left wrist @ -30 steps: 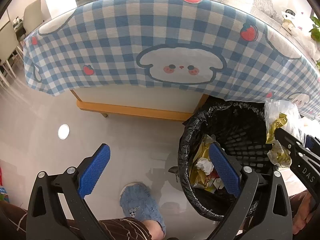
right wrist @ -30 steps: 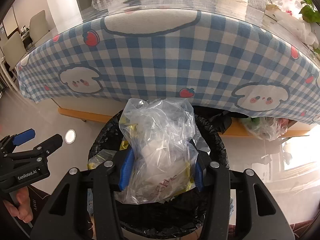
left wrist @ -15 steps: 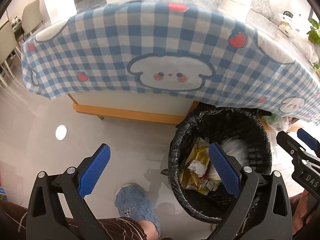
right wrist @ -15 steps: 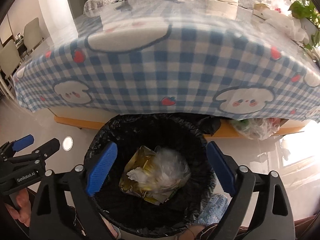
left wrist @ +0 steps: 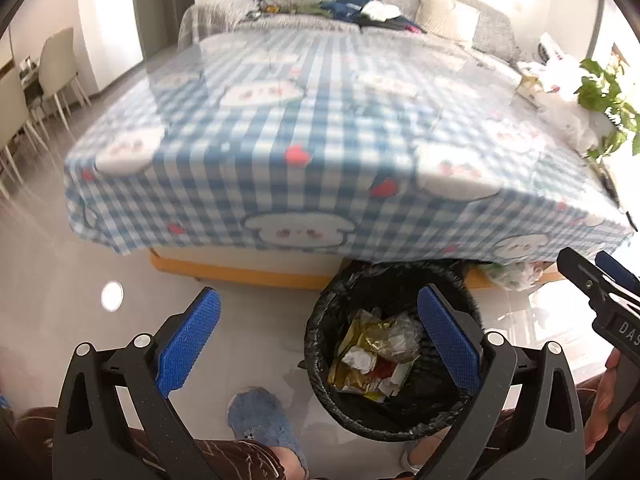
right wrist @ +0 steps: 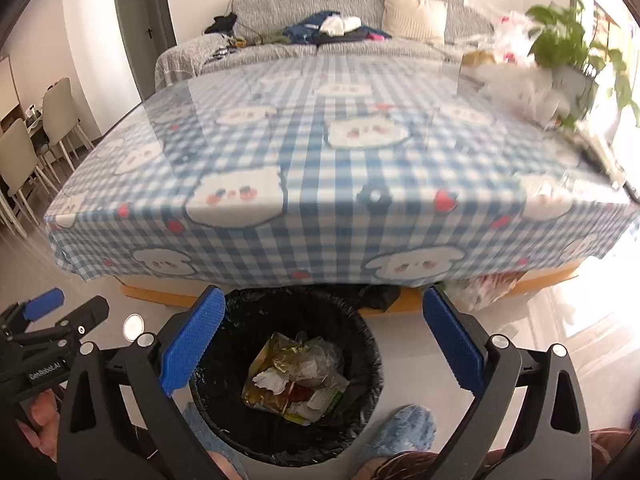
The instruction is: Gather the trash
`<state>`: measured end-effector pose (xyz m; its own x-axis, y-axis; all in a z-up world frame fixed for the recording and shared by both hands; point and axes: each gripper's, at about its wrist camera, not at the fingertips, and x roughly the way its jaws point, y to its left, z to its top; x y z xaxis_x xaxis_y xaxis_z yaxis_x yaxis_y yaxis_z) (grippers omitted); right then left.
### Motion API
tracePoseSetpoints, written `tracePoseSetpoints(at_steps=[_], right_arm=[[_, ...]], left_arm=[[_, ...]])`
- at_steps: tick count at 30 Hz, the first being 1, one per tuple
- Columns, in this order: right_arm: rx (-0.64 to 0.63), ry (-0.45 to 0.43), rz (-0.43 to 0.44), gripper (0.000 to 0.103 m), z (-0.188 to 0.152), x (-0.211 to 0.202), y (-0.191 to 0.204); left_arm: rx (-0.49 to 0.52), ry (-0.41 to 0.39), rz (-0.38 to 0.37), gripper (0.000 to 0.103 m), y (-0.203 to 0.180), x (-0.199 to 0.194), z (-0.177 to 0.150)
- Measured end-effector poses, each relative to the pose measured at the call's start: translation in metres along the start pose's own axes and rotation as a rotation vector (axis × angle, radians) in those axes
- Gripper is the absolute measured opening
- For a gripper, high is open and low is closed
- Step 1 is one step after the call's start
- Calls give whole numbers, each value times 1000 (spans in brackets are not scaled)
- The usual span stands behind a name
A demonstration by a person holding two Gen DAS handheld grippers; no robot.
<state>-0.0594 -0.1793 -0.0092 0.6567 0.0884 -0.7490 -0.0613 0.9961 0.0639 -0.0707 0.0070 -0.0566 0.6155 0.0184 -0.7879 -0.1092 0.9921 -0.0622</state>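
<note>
Your left tongs [left wrist: 318, 336] stand wide apart with nothing between the blue pads [left wrist: 188, 342]; under them is bare pale floor [left wrist: 52, 280] with a bright round spot of light, and one blue slipper [left wrist: 264, 420] on your foot at the bottom edge.

To the right of that, the black-lined trash bin [right wrist: 360, 332] sits on the floor at the near edge of the table [right wrist: 320, 184], partly under the overhang of the blue checked cloth with its white cartoon faces and red strawberries. The trash [right wrist: 296, 376] lies at the bottom of the bin: gold foil wrappers, crumpled white paper, a bit of red and a clear plastic bag on top.

Your right tongs [right wrist: 324, 340] hang above the bin, jaws just opened and now spread wide, empty, with the bin's mouth showing between the pads [right wrist: 450, 340]. A second blue slipper [right wrist: 404, 424] shows beside the bin on its right.

Further right, under the table's edge, a clear bag [right wrist: 480, 286] of mixed stuff rests on the floor. On the table's far right corner stand a green plant [right wrist: 568, 40] and crumpled white plastic bags [right wrist: 520, 84]. A grey sofa [right wrist: 320, 24] strewn with clothes lies beyond.
</note>
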Motion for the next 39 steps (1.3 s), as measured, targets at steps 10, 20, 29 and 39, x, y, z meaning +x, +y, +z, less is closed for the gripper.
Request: tracePoseSetpoints(at_steps=[10,20,29,39], right_arm=[[-11,-97,-21,95,0,-60,-4],[-10,-112,-30,95,-10,-80,-9],[-6,-106,-19,95,-10,-77,-10],[-6,-103,-15,95,-11,-76,-9]], left_arm=[[61,-72,-49,97,-22,-57,4],[88,-81,-63,97,-32,-63,-2],[89,-80,-55,97,-31,-61,-2],[91,-79,-60,97,-29,-59,-2]])
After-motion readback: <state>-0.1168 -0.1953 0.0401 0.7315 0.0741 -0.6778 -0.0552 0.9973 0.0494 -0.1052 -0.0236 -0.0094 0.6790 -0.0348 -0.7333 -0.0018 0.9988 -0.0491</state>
